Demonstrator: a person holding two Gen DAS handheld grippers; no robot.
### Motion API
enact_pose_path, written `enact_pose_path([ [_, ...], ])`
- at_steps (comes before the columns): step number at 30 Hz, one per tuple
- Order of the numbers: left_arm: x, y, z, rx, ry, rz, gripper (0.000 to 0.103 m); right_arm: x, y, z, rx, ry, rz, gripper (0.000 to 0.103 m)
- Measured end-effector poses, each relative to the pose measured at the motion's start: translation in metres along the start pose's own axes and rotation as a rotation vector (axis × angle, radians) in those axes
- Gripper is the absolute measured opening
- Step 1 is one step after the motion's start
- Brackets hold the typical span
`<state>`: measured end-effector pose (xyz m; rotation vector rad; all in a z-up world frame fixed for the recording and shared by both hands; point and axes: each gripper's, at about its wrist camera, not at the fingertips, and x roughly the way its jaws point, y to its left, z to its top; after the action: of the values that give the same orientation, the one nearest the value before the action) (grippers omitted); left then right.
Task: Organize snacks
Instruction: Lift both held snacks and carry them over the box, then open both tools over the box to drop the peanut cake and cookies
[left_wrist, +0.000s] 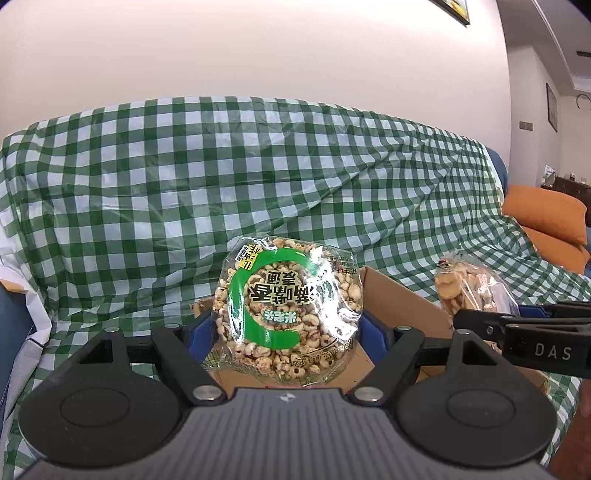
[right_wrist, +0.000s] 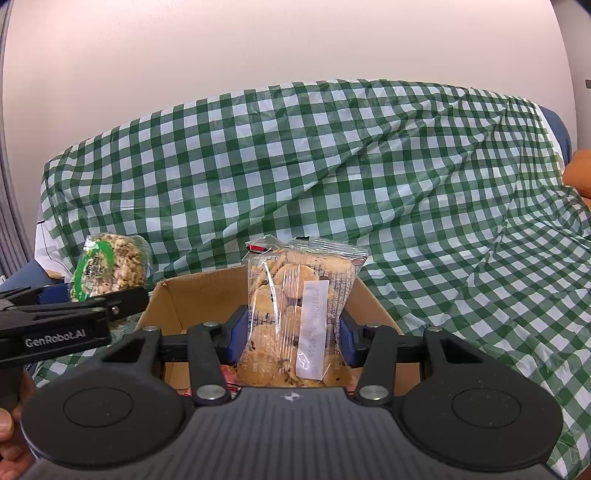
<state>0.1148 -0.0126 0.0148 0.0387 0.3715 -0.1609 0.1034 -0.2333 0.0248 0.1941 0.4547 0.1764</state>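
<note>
Left gripper (left_wrist: 287, 328): blue pads clamped on a clear bag of puffed grain snack (left_wrist: 286, 310) with a green ring label, held upright, printing upside down. Bag sits above the near left part of an open cardboard box (left_wrist: 402, 299).

Right gripper (right_wrist: 291, 332): pads pinching a clear biscuit packet (right_wrist: 295, 314), upright, white sticker facing the camera, held over the same box (right_wrist: 199, 295).

The two bags are side by side, apart.

Box rests on a sofa draped in green-and-white checked cloth (left_wrist: 221, 177). Orange cushion (left_wrist: 543, 214) at right; plain pale wall (left_wrist: 258, 48) behind.
</note>
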Motion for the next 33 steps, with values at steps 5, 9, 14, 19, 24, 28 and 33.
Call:
enact_pose_path([
  [5, 0.0016, -0.0034, -0.0008, 0.008, 0.003, -0.008, 0.083, 0.0023, -0.0003, -0.0004, -0.002, 0.006, -0.005, 0.051],
  [9, 0.0018, -0.0056, -0.0012, 0.006, 0.002, -0.013, 0.083, 0.0010, -0.0007, -0.0008, -0.005, 0.009, -0.010, 0.051],
  [14, 0.0010, -0.0061, -0.0007, 0.003, -0.006, -0.021, 0.083, 0.0007, -0.0006, -0.0008, -0.013, 0.010, -0.011, 0.051],
  [19, 0.0011, -0.0056, -0.0012, 0.001, -0.008, -0.025, 0.083, 0.0004, -0.0021, -0.0001, -0.014, 0.008, -0.015, 0.051],
  [24, 0.0024, -0.0040, -0.0007, -0.010, -0.010, -0.028, 0.083, 0.0010, -0.0006, -0.0005, -0.028, 0.009, -0.013, 0.051],
  [28, 0.0030, -0.0041, 0.0008, -0.021, -0.016, -0.030, 0.083, 0.0003, 0.0005, -0.0012, -0.045, 0.013, -0.010, 0.051],
  [33, 0.0073, -0.0071, 0.0015, -0.018, 0.009, -0.047, 0.096, 0.0060, -0.0012, -0.0019, -0.054, 0.047, -0.022, 0.053],
])
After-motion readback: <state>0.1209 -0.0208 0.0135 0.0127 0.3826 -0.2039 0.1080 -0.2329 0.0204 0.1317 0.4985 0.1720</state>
